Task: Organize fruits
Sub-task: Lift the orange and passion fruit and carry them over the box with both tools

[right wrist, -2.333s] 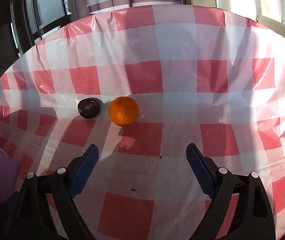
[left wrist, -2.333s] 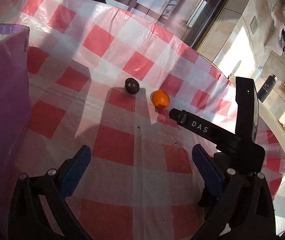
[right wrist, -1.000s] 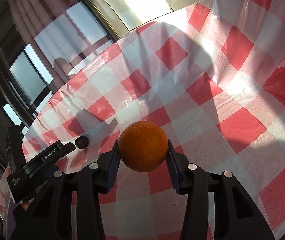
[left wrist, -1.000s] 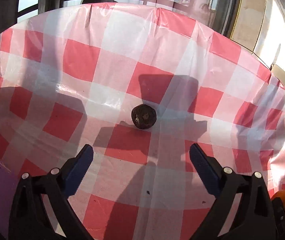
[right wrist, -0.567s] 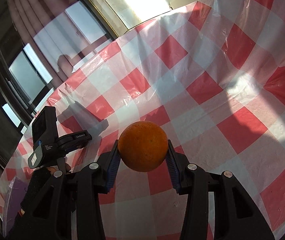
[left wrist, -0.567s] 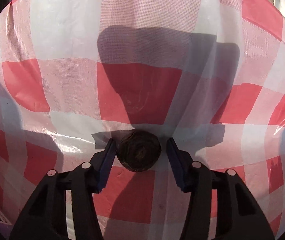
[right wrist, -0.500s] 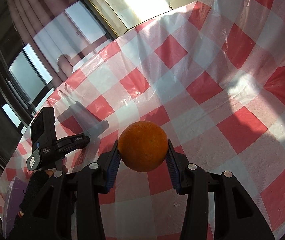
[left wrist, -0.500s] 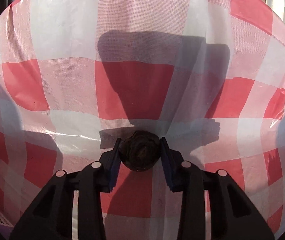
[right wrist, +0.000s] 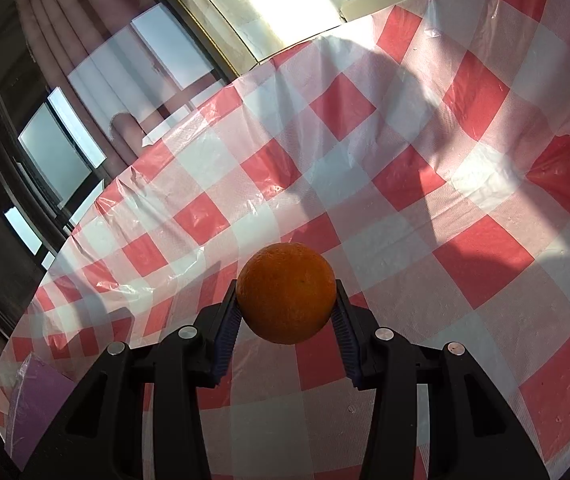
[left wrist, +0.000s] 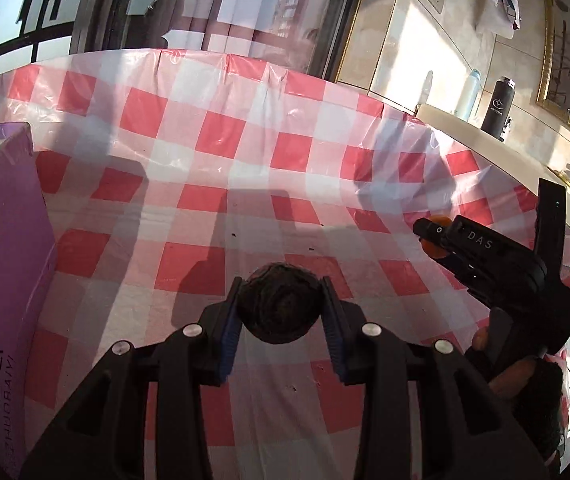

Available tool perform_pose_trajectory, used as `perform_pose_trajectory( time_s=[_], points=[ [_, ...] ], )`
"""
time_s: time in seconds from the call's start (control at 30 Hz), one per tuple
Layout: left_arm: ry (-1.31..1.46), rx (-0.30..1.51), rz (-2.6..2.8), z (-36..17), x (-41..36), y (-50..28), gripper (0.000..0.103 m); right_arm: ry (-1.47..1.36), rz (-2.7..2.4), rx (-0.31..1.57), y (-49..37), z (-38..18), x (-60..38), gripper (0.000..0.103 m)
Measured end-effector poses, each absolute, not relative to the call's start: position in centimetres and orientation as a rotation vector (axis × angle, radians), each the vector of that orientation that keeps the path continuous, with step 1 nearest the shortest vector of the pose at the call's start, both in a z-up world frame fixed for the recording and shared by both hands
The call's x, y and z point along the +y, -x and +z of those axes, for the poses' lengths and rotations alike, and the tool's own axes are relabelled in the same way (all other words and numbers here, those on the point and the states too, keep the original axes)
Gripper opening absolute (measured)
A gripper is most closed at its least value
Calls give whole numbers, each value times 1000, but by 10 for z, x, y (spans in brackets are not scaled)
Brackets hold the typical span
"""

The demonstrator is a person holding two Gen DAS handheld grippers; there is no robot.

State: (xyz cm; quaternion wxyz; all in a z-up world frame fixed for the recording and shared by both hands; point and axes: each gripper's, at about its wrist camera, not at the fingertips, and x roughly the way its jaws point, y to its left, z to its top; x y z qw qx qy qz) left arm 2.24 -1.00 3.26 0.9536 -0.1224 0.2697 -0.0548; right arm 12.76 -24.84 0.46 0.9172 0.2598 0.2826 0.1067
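Left wrist view: the left gripper (left wrist: 283, 310) is seen clamped on a dark wrinkled fruit (left wrist: 281, 306), carried clear of the checked tablecloth (left wrist: 189, 168); a purple box (left wrist: 1, 264) stands at the left edge, judged the likely destination. The fruit is roundish, no clear long axis – a puckered end is turned toward the camera. Only the fruit's flanks are pinched, so a slip or roll-out is judged possible if it is swung fast or knocked on the box wall. Right wrist view: the right gripper (right wrist: 287, 314) is seen closed on an orange (right wrist: 286, 293), held above the cloth – near-spherical, no axis or stem end discernible. Smooth peel on narrow pads is judged liable to rotate; collision between the two grippers near the box is a further risk
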Motion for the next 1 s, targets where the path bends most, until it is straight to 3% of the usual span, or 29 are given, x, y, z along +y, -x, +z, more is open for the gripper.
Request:
perform_pose_trajectory(
  time_s=[0.47, 1.0],
  points=[
    [474, 591, -173, 14, 19, -49, 37, -532, 222, 572, -127, 5, -249, 44],
    [483, 559, -209, 21, 17, -45, 37, -586, 257, 525, -112, 13, -259, 44]
  ],
)
